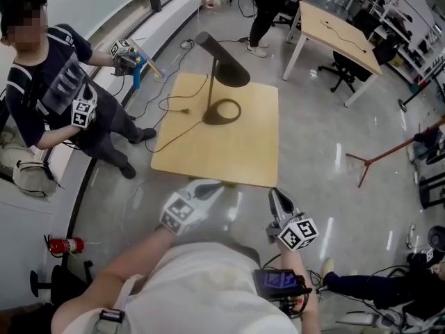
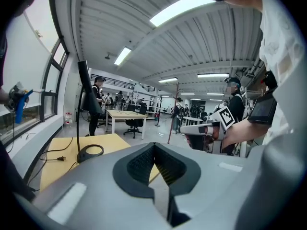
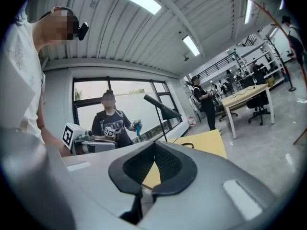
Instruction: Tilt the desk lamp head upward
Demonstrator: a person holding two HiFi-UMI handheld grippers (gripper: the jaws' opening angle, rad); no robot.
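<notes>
A black desk lamp stands at the far side of a small wooden table [image 1: 250, 158]. Its ring base [image 1: 222, 111] lies flat, and its long head [image 1: 224, 61] slopes down to the right from a thin stem. My left gripper [image 1: 211, 187] and right gripper [image 1: 277, 196] hover side by side at the table's near edge, both shut and empty, well short of the lamp. The left gripper view shows the lamp base [image 2: 90, 152] and stem [image 2: 80, 114] ahead on the left past the shut gripper [image 2: 154, 158]. The right gripper view shows the lamp head [image 3: 163, 109] beyond the shut gripper [image 3: 154, 163].
The lamp's black cord with its plug [image 1: 182, 110] trails over the table's left edge to the floor. A person [image 1: 59, 89] with grippers stands left of the table by the window. A white desk [image 1: 341, 37] and an office chair [image 1: 344, 72] stand at the back right. A reddish stand [image 1: 379, 160] lies on the floor to the right.
</notes>
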